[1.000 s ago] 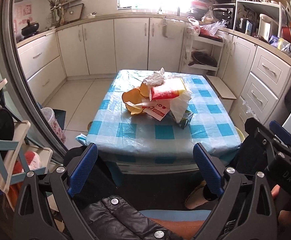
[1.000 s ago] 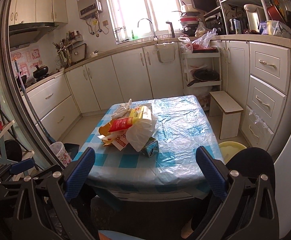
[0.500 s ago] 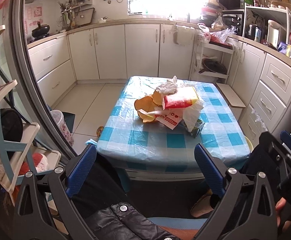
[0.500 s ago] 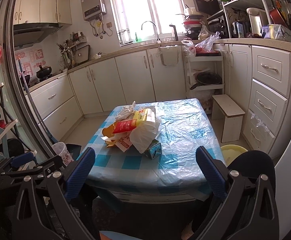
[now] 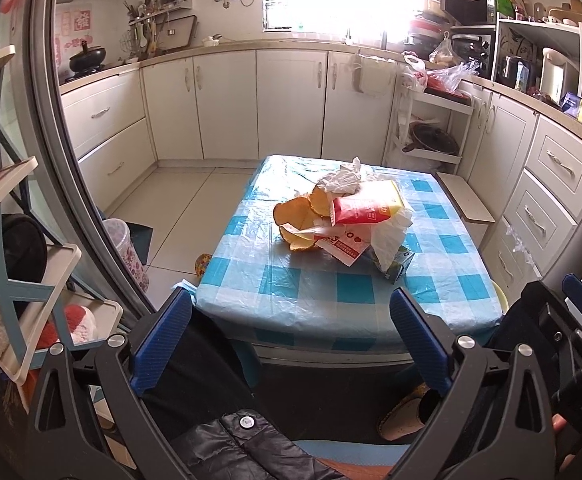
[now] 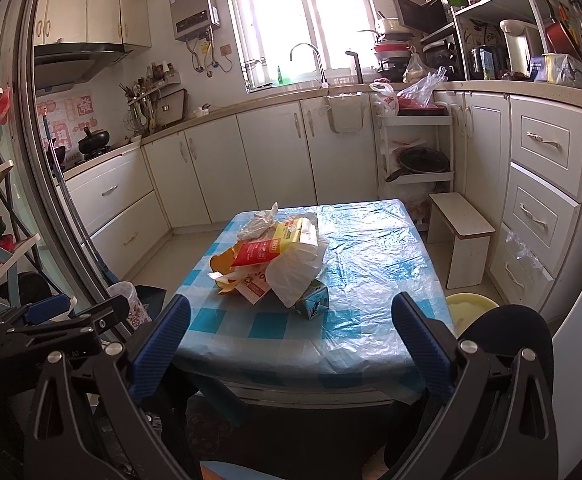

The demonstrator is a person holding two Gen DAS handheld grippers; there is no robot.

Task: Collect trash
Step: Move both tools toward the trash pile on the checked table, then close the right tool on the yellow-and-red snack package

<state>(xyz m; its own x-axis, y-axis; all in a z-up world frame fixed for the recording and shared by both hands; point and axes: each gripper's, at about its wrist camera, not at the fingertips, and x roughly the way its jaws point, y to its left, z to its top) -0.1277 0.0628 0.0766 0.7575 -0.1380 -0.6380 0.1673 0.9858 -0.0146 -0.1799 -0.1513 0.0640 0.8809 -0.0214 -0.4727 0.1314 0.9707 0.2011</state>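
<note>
A heap of trash (image 5: 347, 216) lies on a low table with a blue-checked cloth under clear plastic (image 5: 291, 280): orange peel (image 5: 295, 216), a red and yellow packet (image 5: 367, 206), crumpled tissue (image 5: 343, 176), a white plastic bag (image 5: 389, 236), a printed paper (image 5: 343, 246) and a small carton (image 5: 397, 266). The heap also shows in the right wrist view (image 6: 275, 260). My left gripper (image 5: 291, 336) is open and empty, short of the table's near edge. My right gripper (image 6: 291, 336) is open and empty, also short of the table.
White kitchen cabinets (image 5: 291, 100) run along the back and right. A small stool (image 6: 461, 248) and a yellow basin (image 6: 471, 308) stand right of the table. A bin (image 5: 125, 248) stands on the floor at left beside a sliding door frame. My lap is below.
Both grippers have risen and tilted a little, so the table sits lower and closer in view. Both stay open and empty. The trash has not moved.
</note>
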